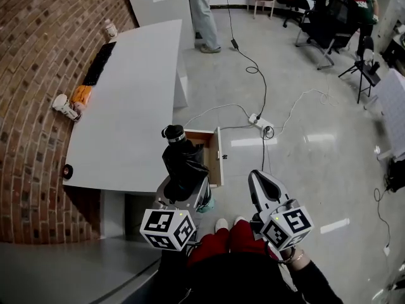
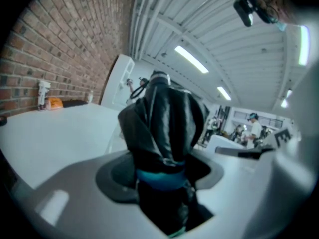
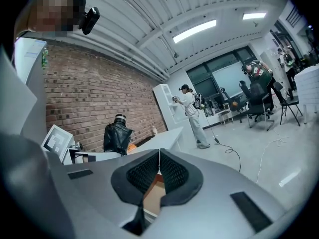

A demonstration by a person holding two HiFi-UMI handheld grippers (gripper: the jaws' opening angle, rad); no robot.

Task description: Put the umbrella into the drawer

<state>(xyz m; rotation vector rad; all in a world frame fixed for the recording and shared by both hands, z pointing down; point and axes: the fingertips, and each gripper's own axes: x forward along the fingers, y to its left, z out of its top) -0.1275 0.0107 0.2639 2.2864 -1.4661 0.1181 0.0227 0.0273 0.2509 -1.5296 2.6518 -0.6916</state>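
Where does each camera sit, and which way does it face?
Head view: on the person's head, facing steeply down at open drawer; left gripper, right gripper, legs show.
Left gripper view: on left gripper, facing along jaws clamping umbrella.
Right gripper view: on right gripper, jaws together, facing brick wall.
Shared: umbrella appears in all three.

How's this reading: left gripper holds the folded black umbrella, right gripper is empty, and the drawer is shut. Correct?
No: the drawer is open, not shut; the head view shows its wooden inside pulled out beneath the white table. The left gripper does hold the folded black umbrella, and the right gripper is empty.
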